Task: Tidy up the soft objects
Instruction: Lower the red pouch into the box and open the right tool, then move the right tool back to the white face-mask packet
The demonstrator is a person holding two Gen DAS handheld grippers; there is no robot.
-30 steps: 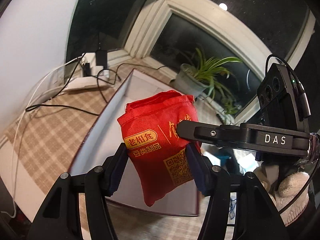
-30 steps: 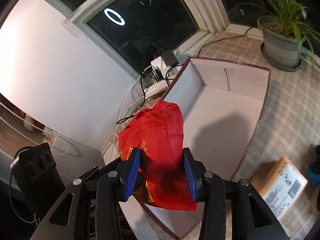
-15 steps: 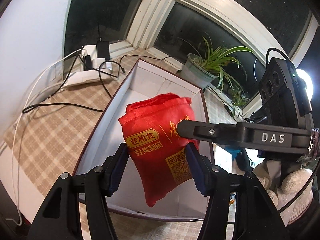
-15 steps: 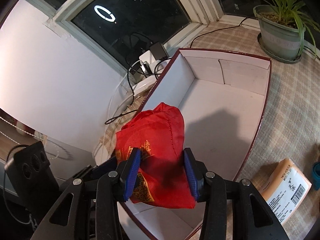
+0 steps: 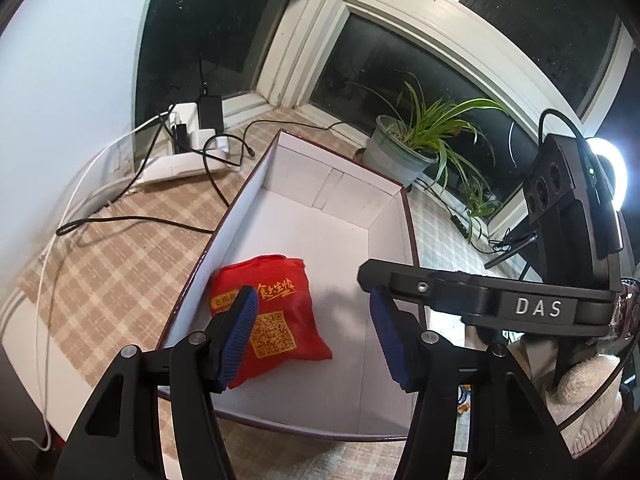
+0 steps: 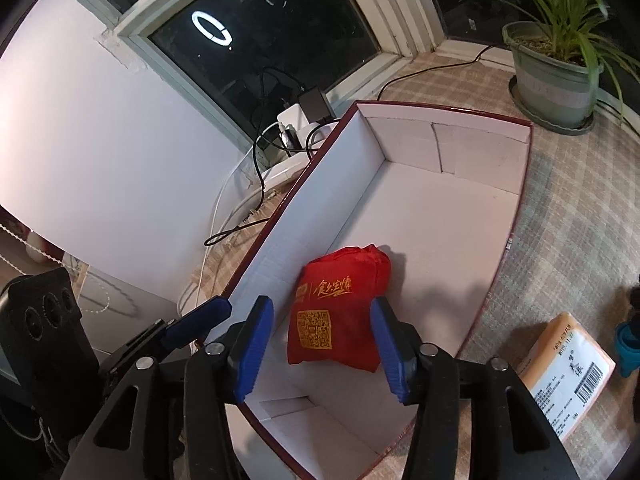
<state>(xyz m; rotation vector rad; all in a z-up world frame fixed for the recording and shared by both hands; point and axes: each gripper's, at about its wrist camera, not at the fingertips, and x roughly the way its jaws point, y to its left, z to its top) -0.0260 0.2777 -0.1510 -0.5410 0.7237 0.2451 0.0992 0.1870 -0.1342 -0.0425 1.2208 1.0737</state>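
A red cloth pouch (image 5: 276, 312) with gold print and a QR code lies on the white floor of an open box with a dark red rim (image 5: 410, 216), near the box's left wall. It also shows in the right wrist view (image 6: 340, 312), inside the same box (image 6: 520, 196). My left gripper (image 5: 312, 336) is open and empty above the box, over the pouch. My right gripper (image 6: 322, 344) is open and empty, its blue pads either side of the pouch from above. The right gripper's body crosses the left wrist view at the right.
The box sits on a checked cloth by a window. A potted plant (image 5: 404, 152) stands behind the box. A white power strip with plugs and cables (image 5: 180, 148) lies at the left. An orange labelled packet (image 6: 564, 364) and a blue object (image 6: 628, 340) lie right of the box.
Both grippers held the red pouch above the box; both have opened and the pouch has dropped onto the box floor.
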